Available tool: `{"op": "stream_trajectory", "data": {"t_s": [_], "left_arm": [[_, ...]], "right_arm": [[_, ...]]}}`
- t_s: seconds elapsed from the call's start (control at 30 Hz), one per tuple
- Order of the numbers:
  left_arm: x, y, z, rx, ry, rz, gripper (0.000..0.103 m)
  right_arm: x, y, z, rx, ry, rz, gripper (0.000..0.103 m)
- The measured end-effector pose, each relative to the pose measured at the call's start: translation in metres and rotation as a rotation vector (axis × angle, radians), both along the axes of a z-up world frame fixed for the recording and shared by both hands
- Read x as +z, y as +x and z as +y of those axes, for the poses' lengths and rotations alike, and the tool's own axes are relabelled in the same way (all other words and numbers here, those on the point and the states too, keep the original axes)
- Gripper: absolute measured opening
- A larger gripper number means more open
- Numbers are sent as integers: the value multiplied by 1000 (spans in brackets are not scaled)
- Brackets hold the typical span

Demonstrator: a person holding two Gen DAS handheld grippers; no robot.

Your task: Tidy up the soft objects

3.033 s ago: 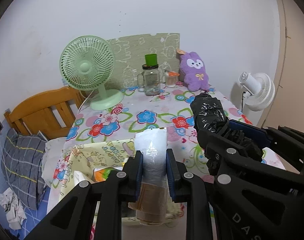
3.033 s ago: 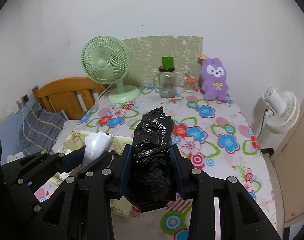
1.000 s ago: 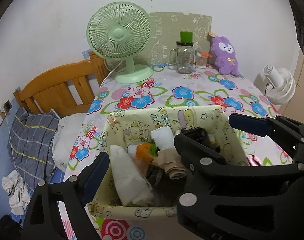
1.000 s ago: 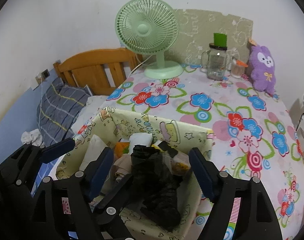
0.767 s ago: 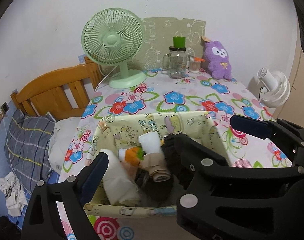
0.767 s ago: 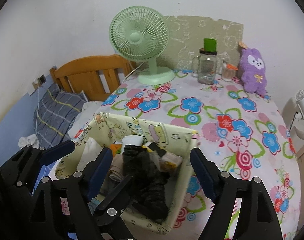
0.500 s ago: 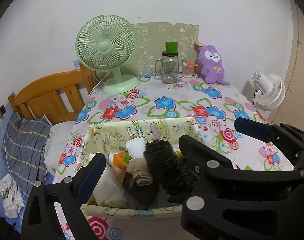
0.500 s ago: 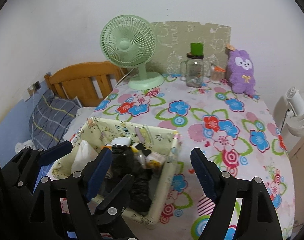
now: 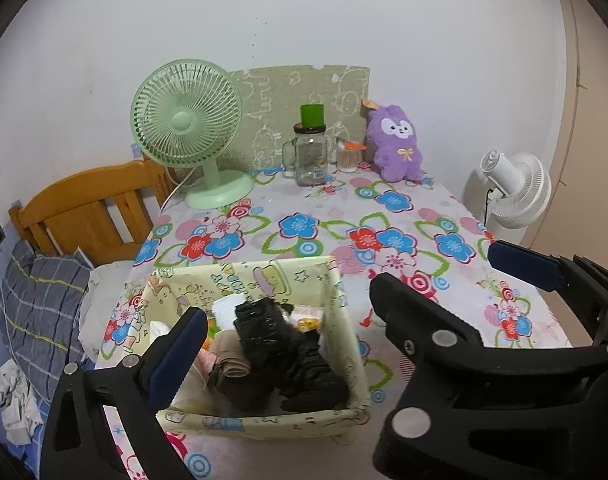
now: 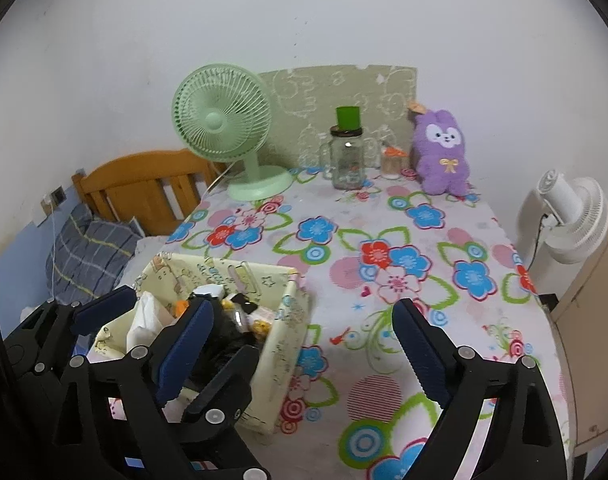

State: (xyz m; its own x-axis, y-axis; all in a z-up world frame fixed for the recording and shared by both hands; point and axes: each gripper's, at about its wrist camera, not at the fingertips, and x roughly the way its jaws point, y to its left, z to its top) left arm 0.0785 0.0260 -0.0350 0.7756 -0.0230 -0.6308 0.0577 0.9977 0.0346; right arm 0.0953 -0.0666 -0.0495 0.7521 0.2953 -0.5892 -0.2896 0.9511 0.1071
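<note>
A pale yellow cartoon-print fabric basket (image 9: 239,280) (image 10: 207,272) stands at the near left of the flowered table. In it lie a crumpled black plastic bag (image 9: 263,320) (image 10: 223,332), a white plastic-wrapped roll (image 10: 143,320), a beige roll (image 9: 231,364) and other small soft items. My left gripper (image 9: 304,312) hangs above and in front of the basket, its jaws opening with nothing between the pads. My right gripper (image 10: 304,304) is beside it over the basket's right wall, jaws also opening and empty. The two grippers' inner fingers cross. A purple plush rabbit (image 9: 394,148) (image 10: 442,160) sits at the far edge.
At the table's back stand a green desk fan (image 9: 187,120), a glass jar with a green lid (image 9: 310,156) and a small cup. A white fan (image 9: 512,192) stands off the right edge. A wooden headboard (image 9: 87,208) and a plaid pillow (image 9: 35,304) lie left.
Three seconds ago the left gripper held the white roll and the right the black bag; both now lie in the basket. Over the last second both grippers drew back and upward, jaws widening.
</note>
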Motion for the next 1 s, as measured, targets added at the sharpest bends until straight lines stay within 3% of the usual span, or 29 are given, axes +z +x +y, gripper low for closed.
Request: {"op": "stream_trajectory", "data": {"t_s": [1.0], "left_arm": [[40, -58, -34, -16, 4, -146, 103]], "right_arm": [[36, -76, -95, -221, 22, -150, 99]]}}
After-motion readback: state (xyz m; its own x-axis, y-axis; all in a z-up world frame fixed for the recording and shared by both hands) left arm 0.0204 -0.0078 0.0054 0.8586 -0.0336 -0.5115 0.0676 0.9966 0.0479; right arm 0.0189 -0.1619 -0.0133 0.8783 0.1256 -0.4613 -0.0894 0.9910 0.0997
